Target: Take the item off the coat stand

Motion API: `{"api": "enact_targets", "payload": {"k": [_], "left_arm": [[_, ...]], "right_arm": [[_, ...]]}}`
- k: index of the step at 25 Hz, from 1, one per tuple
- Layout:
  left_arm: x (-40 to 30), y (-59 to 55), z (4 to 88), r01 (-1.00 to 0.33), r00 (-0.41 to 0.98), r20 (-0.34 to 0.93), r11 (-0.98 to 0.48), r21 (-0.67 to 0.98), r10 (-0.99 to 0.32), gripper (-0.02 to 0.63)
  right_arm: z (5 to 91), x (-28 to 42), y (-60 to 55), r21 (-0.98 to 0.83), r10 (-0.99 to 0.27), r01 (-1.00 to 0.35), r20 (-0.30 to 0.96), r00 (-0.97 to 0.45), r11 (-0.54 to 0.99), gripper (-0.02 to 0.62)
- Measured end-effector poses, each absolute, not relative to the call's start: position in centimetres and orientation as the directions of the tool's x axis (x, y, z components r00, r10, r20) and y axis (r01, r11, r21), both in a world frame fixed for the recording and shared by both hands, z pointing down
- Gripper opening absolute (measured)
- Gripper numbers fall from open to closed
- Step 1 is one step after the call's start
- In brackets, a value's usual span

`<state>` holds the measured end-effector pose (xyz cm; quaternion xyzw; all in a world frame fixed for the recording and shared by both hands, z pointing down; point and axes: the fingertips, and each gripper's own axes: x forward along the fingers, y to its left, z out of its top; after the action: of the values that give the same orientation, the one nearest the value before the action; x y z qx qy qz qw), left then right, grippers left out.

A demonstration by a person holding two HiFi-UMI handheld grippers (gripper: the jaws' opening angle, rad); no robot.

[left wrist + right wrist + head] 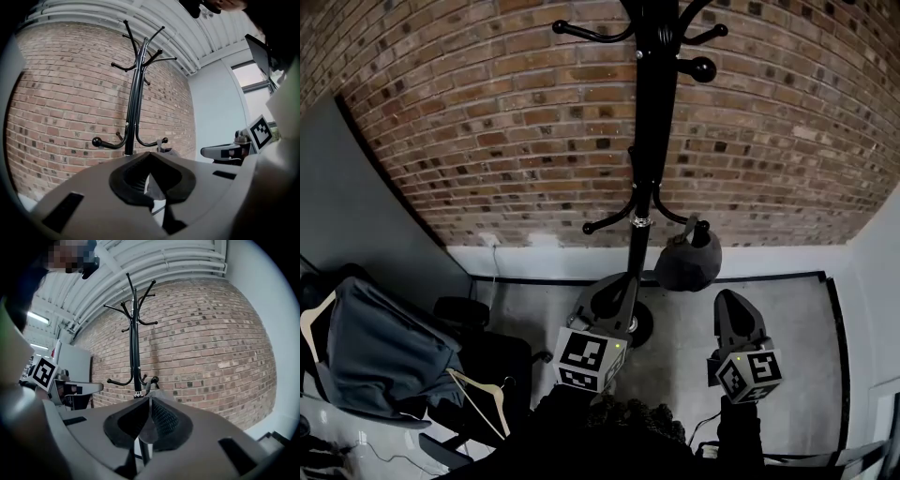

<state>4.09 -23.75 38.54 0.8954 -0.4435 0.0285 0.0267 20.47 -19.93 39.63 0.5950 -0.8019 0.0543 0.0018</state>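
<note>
Your right gripper (150,399) has its fingers pressed together with nothing between them, and your left gripper (150,153) also shows its fingers meeting at the tips, empty. Both point level toward the coat stand (649,141), which rises in front of the brick wall (487,141). In the head view the left gripper (623,286) sits right in front of the pole, while the right gripper (729,302) is off to the pole's right. The item (687,262), a dark grey soft thing that could be a cap or a small bag, hangs to the right of the pole from a low hook (675,218). Its loop is over the hook's upturned, ball-tipped end and its bulk hangs straight down. It is ahead of you and between the two grippers, apart from both, just left of the right gripper's line and nearer to that one. So the right hand looks better placed for the grab. Its fingers would have to part first, then close on the item near the loop. It probably needs to go up and over the ball tip, not straight toward you.
</note>
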Motion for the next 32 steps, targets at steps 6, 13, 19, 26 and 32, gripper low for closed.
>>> {"api": "enact_targets", "payload": {"k": [6, 13, 19, 26, 32], "left_arm": [[4.0, -25.8, 38.7, -0.788, 0.615, 0.077, -0.615, 0.03, -0.785, 0.008], [3.5, -27.3, 38.7, -0.789, 0.614, 0.08, -0.614, 0.03, -0.785, 0.008], [3.0, -28.1, 38.8, -0.79, 0.612, 0.086, -0.612, 0.022, -0.787, 0.008], [2.6, -28.9, 38.9, -0.792, 0.61, 0.093, -0.611, 0.017, -0.787, 0.008], [2.0, -29.4, 39.0, -0.796, 0.604, 0.098, -0.605, 0.015, -0.791, 0.008]], "right_arm": [[40.6, 20.2, -22.3, -0.066, -0.941, -0.947, 0.112, -0.319, 0.313, 0.026], [42.3, 20.6, -24.4, -0.063, -0.939, -0.955, 0.171, -0.297, 0.29, 0.224], [45.2, 21.0, -26.4, -0.083, -0.922, -0.952, 0.234, -0.307, 0.296, 0.364], [47.9, 20.3, -28.8, -0.091, -0.881, -0.93, 0.299, -0.366, 0.355, 0.41], [49.4, 19.8, -30.5, -0.107, -0.862, -0.922, 0.328, -0.385, 0.371, 0.41]]}}
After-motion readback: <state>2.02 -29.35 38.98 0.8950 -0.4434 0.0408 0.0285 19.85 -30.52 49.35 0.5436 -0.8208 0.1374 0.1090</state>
